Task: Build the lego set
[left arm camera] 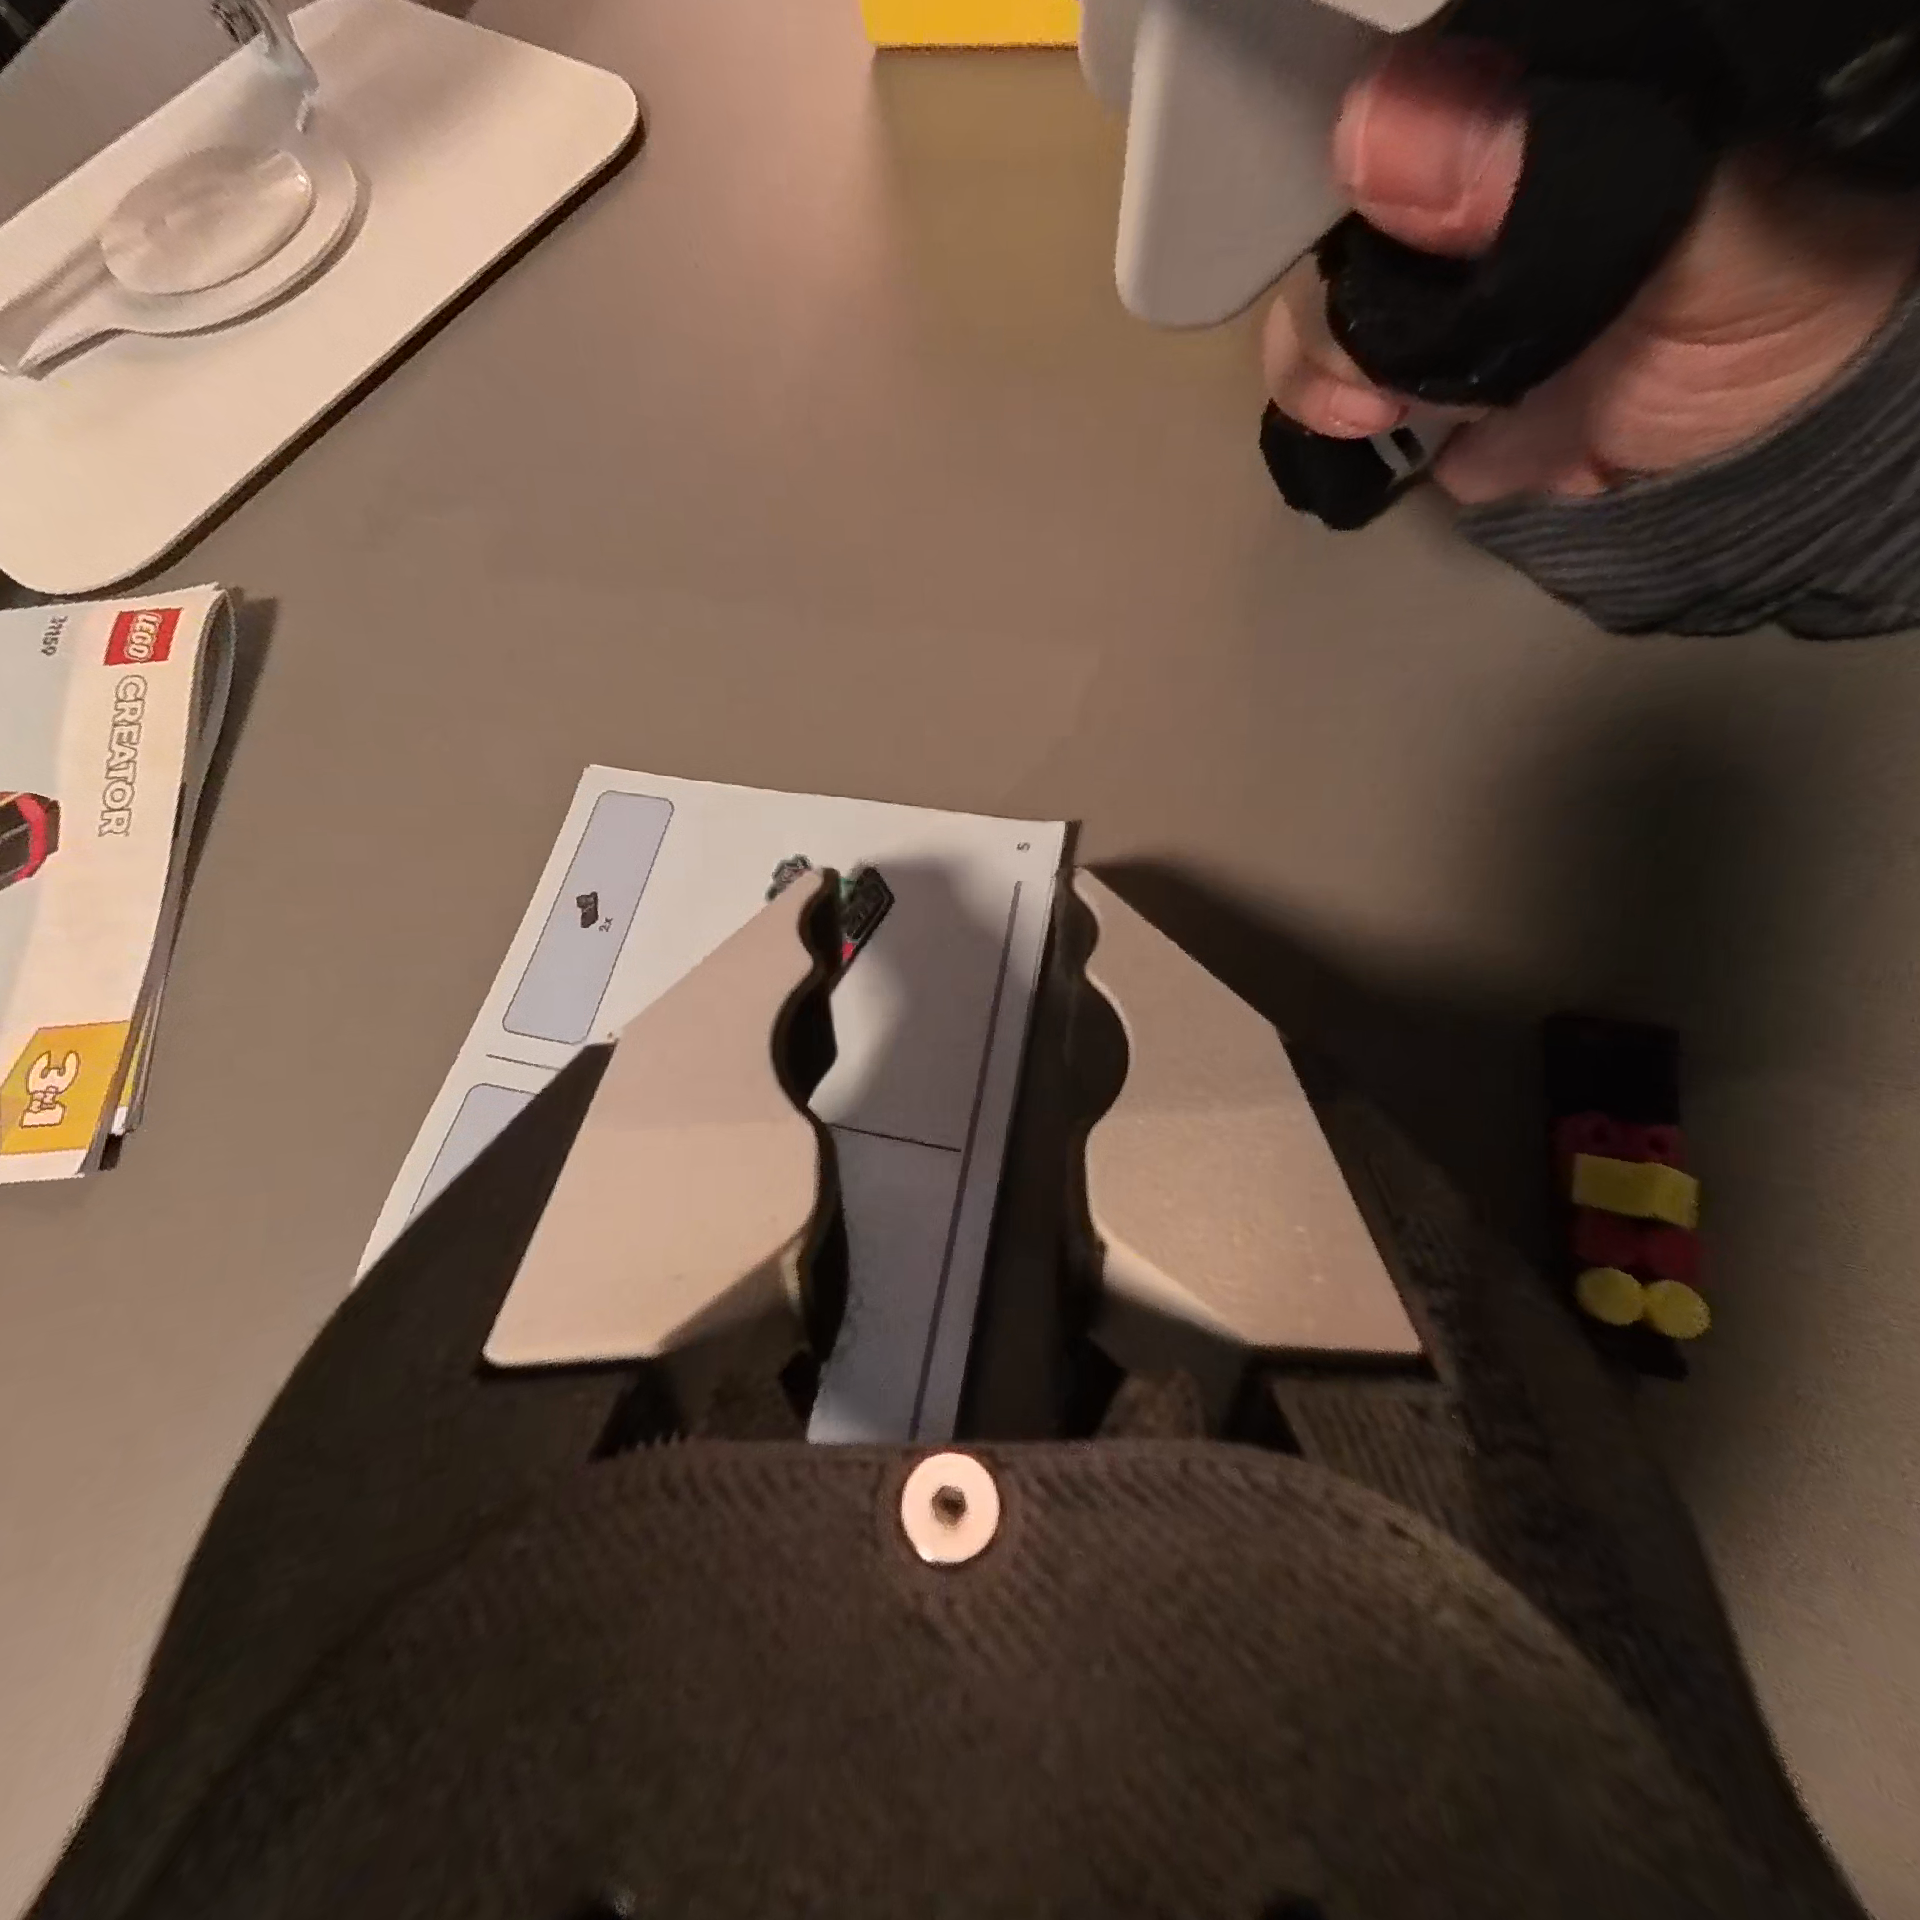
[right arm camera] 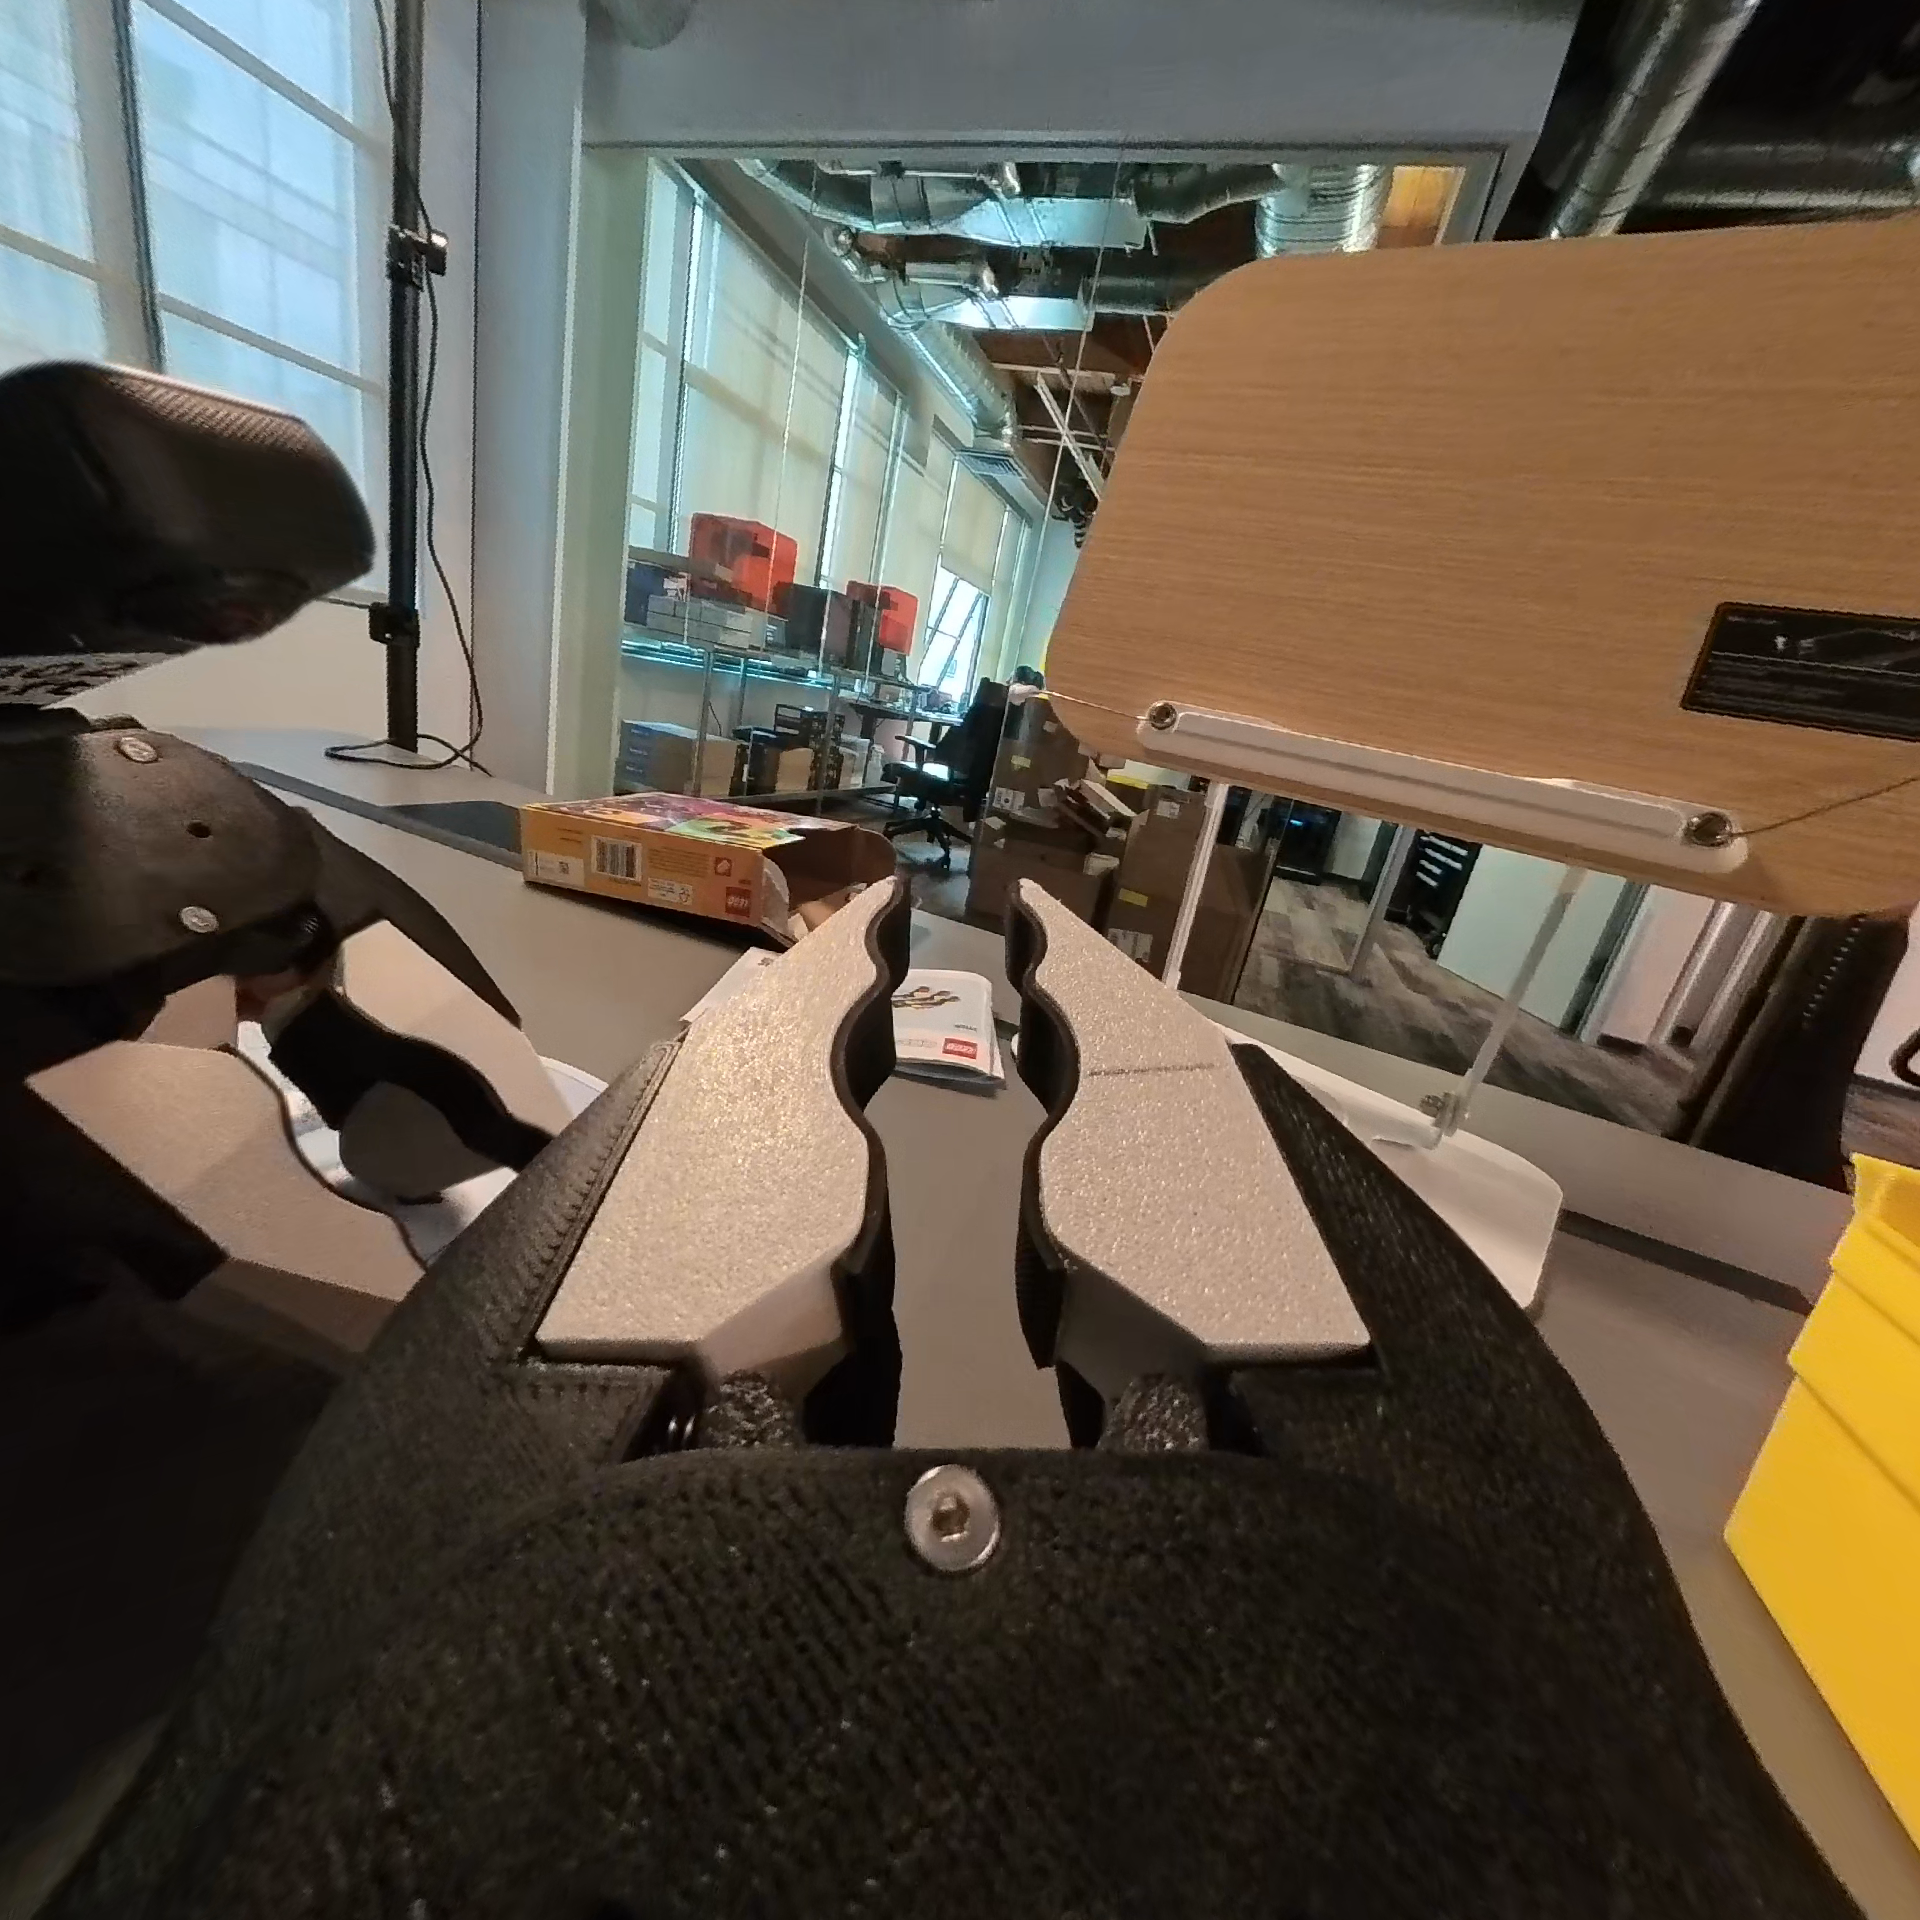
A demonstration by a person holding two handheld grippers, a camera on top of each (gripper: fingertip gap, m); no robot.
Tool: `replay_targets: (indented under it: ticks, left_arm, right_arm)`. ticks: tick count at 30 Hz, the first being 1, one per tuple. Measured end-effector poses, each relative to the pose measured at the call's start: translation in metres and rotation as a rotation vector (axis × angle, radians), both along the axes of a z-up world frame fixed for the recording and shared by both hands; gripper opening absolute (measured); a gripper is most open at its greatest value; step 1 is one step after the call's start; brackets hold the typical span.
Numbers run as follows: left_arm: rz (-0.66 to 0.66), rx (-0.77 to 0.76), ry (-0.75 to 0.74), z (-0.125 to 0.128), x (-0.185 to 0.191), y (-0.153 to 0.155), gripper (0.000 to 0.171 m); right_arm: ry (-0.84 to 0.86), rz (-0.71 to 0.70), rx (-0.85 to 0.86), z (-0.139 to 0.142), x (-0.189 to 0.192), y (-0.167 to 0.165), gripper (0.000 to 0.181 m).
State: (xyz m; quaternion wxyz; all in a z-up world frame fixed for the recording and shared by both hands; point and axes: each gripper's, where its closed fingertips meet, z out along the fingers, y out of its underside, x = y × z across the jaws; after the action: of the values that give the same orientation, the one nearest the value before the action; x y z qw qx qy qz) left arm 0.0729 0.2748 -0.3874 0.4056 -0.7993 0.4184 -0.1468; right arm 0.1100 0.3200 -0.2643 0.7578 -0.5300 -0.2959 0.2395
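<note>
1. The open instruction sheet (left arm camera: 790, 935) lies flat on the table (left arm camera: 831, 520), directly beneath the left gripper (left arm camera: 940, 894).
2. A folded booklet (left arm camera: 94, 883) lies to the left of that sheet.
3. The stand base (left arm camera: 312, 260) sits behind the booklet, at far left.
4. A small brick assembly (left arm camera: 1626, 1195) lies right of the sheet, near it.
5. A hand (left arm camera: 1558, 260) is behind and to the right.
6. In the right wrist view, the box (right arm camera: 686, 842) lies beyond the right gripper (right arm camera: 956, 914), on the table.

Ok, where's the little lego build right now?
In the left wrist view, the lego build lies on the table, right of the left gripper.
</note>
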Motion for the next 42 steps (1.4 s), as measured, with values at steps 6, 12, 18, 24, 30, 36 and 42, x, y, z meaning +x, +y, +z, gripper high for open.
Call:
replay_targets:
  ticks: [6, 12, 18, 24, 30, 36, 42]
  left_arm:
    - [-0.016, -0.059, -0.018, -0.003, 0.001, -0.003, 0.031]
    - [-0.02, -0.067, -0.021, -0.004, 0.001, -0.003, 0.014]
    - [-0.02, -0.149, -0.095, -0.003, 0.001, -0.003, 0.002]
    - [-0.007, -0.284, -0.227, 0.001, -0.001, -0.002, 0.0]
    - [-0.034, -0.379, -0.403, 0.015, -0.001, -0.003, 0.0]
    - [-0.101, -0.395, -0.495, 0.027, 0.001, -0.009, 0.0]
    - [-0.108, -0.412, -0.555, 0.033, -0.001, -0.009, 0.0]
  right_arm:
    - [-0.007, 0.005, 0.004, 0.0, -0.001, -0.001, 0.016]
    - [0.008, 0.045, -0.023, 0.0, -0.004, -0.003, 0.016]
    - [0.009, 0.048, -0.026, 0.0, -0.004, -0.003, 0.016]
    - [-0.087, -0.011, 0.01, -0.006, -0.005, 0.0, 0.015]
    - [-0.45, 0.281, 0.183, -0.042, -0.039, -0.038, 0.019]
    - [-0.609, 0.436, 0.096, -0.069, -0.042, -0.055, 0.022]
    - [-0.745, 0.42, 0.1, -0.089, -0.038, -0.052, 0.02]
